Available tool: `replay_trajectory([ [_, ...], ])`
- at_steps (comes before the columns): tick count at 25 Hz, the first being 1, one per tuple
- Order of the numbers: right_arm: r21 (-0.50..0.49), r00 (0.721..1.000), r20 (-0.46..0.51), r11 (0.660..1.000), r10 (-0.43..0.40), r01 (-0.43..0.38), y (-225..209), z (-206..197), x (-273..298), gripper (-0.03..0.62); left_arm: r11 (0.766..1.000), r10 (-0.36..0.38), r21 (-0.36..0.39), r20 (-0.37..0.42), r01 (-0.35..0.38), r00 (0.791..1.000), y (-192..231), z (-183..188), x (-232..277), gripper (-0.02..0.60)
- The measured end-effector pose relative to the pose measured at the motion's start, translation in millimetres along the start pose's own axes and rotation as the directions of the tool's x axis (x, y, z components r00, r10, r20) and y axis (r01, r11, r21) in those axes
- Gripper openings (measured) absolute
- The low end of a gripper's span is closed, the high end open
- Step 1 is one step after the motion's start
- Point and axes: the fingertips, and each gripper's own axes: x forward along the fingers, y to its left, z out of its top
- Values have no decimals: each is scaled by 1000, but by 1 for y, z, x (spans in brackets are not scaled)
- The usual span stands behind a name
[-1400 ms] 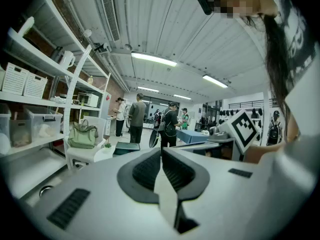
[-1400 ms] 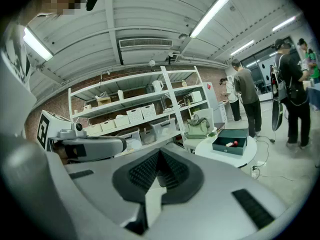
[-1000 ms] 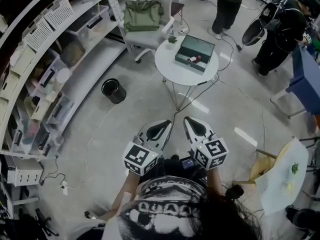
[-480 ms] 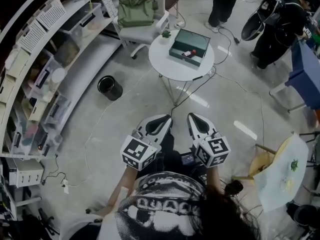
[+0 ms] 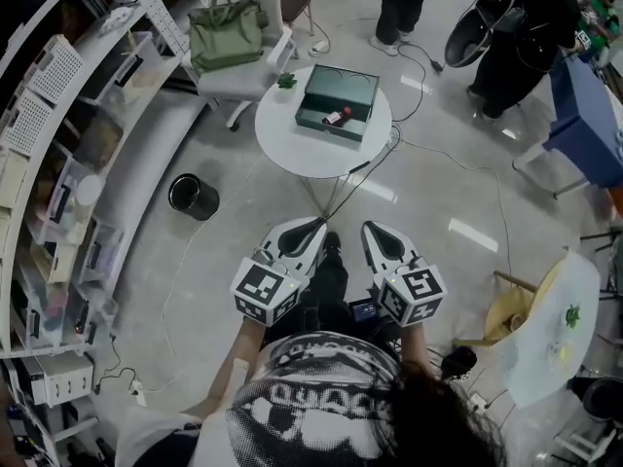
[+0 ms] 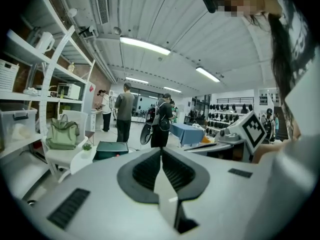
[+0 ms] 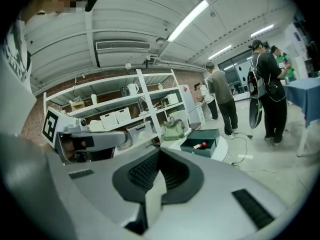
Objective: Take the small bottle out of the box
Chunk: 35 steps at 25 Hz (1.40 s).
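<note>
Head view: we hold left gripper and right gripper fully closed, empty, well apart from the green box holding the small bottle.

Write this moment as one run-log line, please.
small bottle: in open green box on round white table | left gripper: shut, empty | right gripper: shut, empty | reach: both far from table

The person wears a black-and-white patterned top under long dark hair, and just ahead of the top the left hand-held gripper and right hand-held gripper are pale grey shells with black ribbed pads, each carrying a white cube printed with black square markers.
</note>
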Motion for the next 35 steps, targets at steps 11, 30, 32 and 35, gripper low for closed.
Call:
replay_trajectory([
  [11,18,998,-45,999,-34,35,-107,61,102,0,999,-33,-8,-94,33,995,94,19,115,18],
  [30,50,987,-129,995,91,-85,-194,119,242,0,996,61,-64,-121,-69,991,190,53,221,18],
  [32,34,979,-153,990,138,-134,-202,124,259,0,989,111,-80,-116,-121,987,200,56,230,18],
  [35,5,956,-192,974,223,-226,-209,130,286,0,972,203,-98,-120,-215,972,219,54,240,18],
])
